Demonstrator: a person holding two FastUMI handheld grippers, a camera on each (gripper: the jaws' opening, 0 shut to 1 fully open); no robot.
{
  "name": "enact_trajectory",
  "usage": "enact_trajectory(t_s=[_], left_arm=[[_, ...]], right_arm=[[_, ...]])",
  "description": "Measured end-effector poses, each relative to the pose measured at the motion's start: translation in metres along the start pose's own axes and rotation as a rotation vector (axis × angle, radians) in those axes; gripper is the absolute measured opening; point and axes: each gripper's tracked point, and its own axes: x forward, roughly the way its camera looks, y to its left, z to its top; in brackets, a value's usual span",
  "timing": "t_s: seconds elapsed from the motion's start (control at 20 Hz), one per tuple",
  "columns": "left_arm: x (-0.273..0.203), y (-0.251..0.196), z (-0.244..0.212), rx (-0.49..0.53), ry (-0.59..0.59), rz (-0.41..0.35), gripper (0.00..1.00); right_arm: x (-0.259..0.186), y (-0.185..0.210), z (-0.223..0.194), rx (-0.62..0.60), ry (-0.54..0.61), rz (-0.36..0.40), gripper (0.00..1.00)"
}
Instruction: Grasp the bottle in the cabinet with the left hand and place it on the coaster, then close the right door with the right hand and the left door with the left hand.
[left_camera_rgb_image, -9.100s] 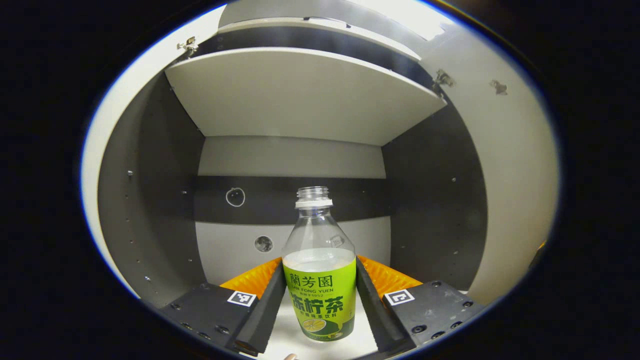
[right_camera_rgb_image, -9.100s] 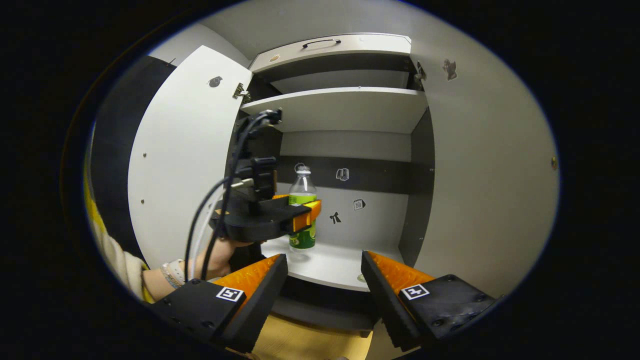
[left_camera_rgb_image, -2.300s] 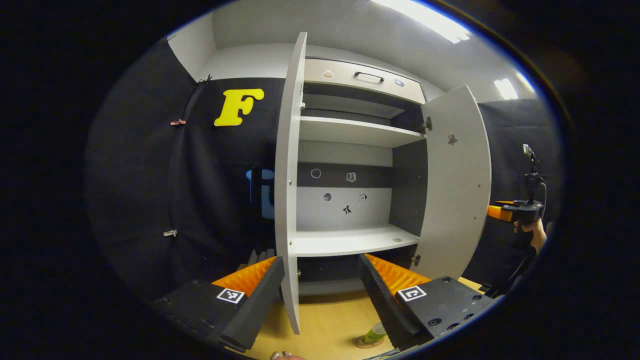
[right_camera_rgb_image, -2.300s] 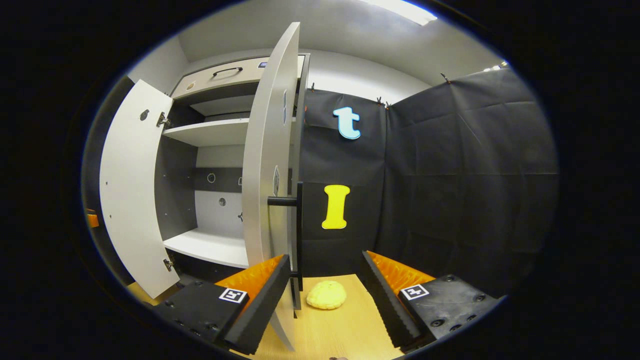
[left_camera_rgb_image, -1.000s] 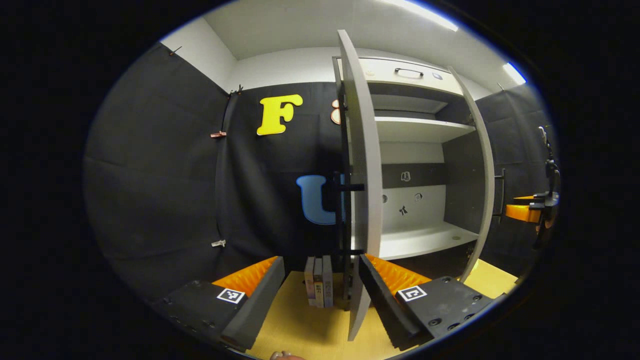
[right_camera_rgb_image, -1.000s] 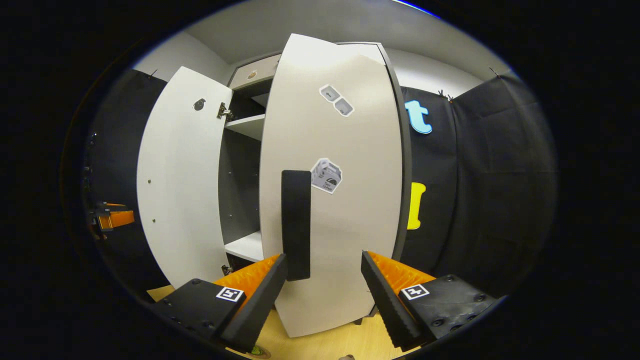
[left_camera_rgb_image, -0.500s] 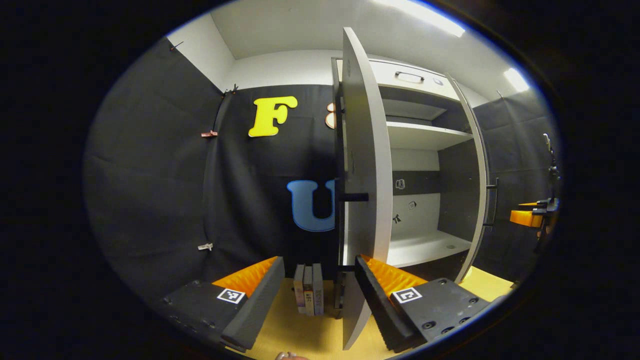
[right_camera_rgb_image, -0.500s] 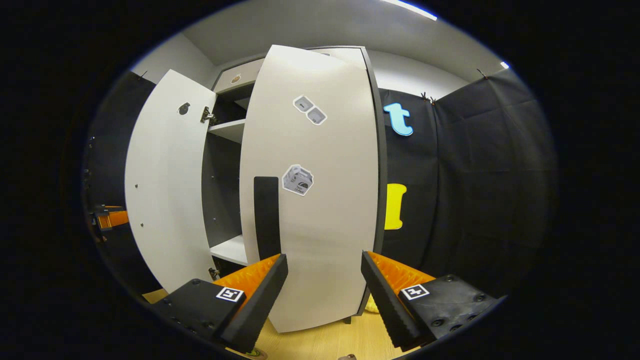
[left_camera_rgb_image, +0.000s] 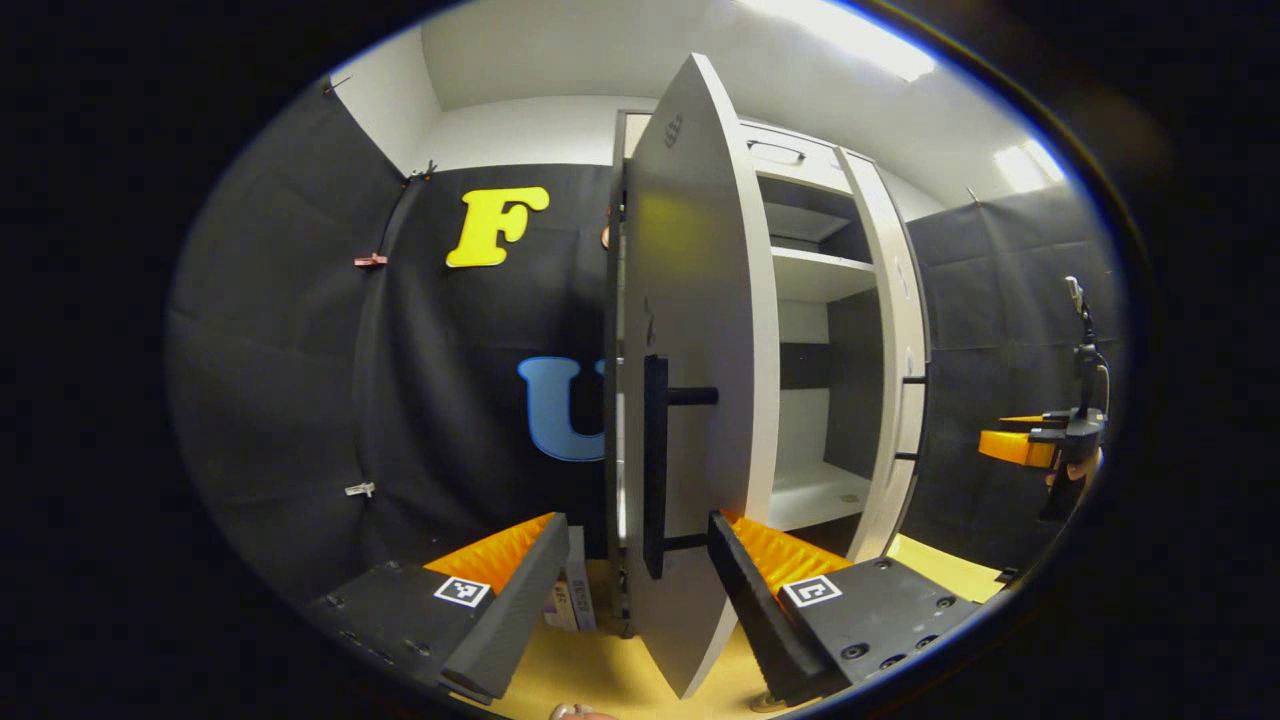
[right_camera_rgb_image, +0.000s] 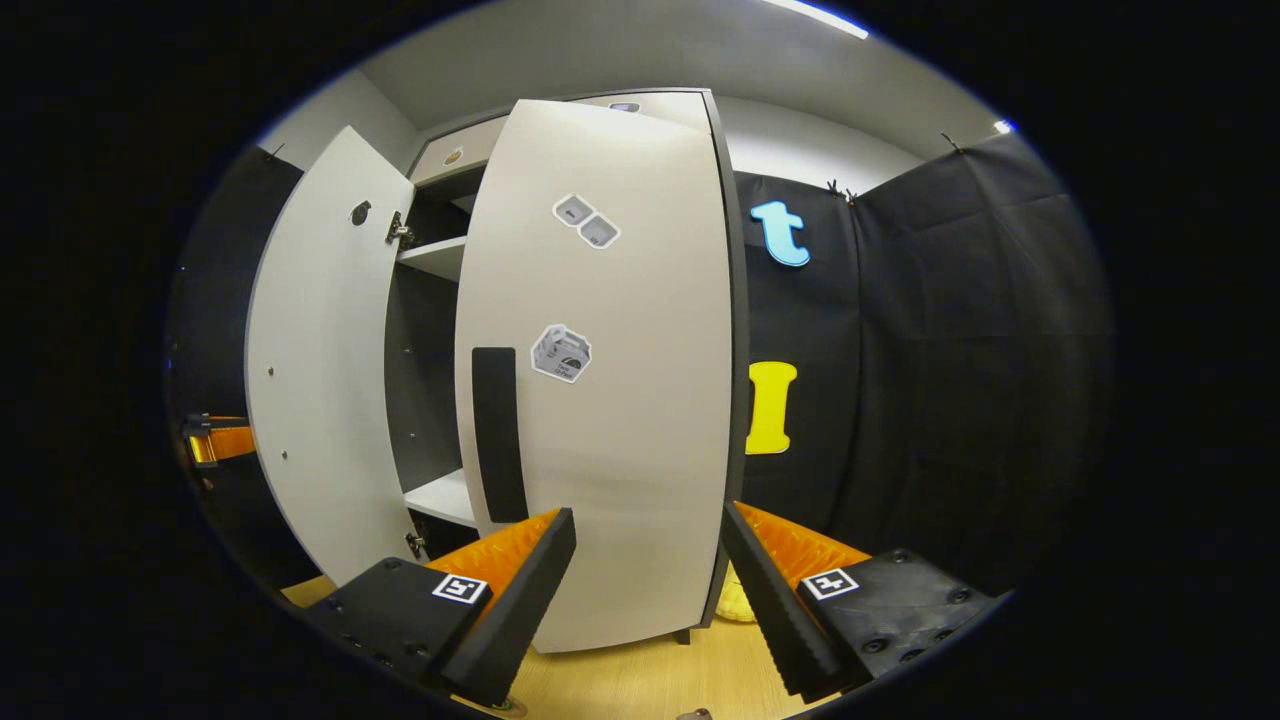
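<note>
The right gripper (right_camera_rgb_image: 648, 590) has its fingers spread and empty, with the right door (right_camera_rgb_image: 600, 370) of the cabinet just ahead of the tips, nearly shut, its black bar handle (right_camera_rgb_image: 497, 435) up and to the left of the left finger. The left gripper (left_camera_rgb_image: 630, 590) is likewise spread and holding nothing; the left door (left_camera_rgb_image: 700, 380) stands edge-on between its fingers, and that door's handle (left_camera_rgb_image: 655, 465) sits just above the gap. The bottle cannot be made out for certain; a small rim (right_camera_rgb_image: 500, 708) at the bottom edge below the right gripper's left finger may be the coaster. The main risk, judging from here, is the left door's edge or handle catching a finger as it swings, or the two doors meeting out of order and leaving a gap. Books (left_camera_rgb_image: 568, 600) stand on the worktop (right_camera_rgb_image: 640, 680) between the left fingers, beside the cabinet's foot, and a yellow lump (right_camera_rgb_image: 735, 600) lies beyond the right door's lower corner.
</note>
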Motion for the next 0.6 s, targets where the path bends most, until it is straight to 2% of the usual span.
enact_trajectory(t_s=[0.45,0.5,0.6], left_arm=[[0.04,-0.075,0.027,0.01,-0.087,-0.171,0.92],[0.041,-0.079,0.028,0.001,-0.089,-0.18,0.96],[0.034,-0.087,0.024,-0.009,-0.081,-0.181,0.99]], right_arm=[[-0.016,-0.029,0.004,0.011,0.007,-0.037,0.98],[-0.018,-0.031,0.004,0.007,0.006,-0.04,0.98],[-0.021,-0.032,0.005,0.007,0.003,-0.04,0.98]])
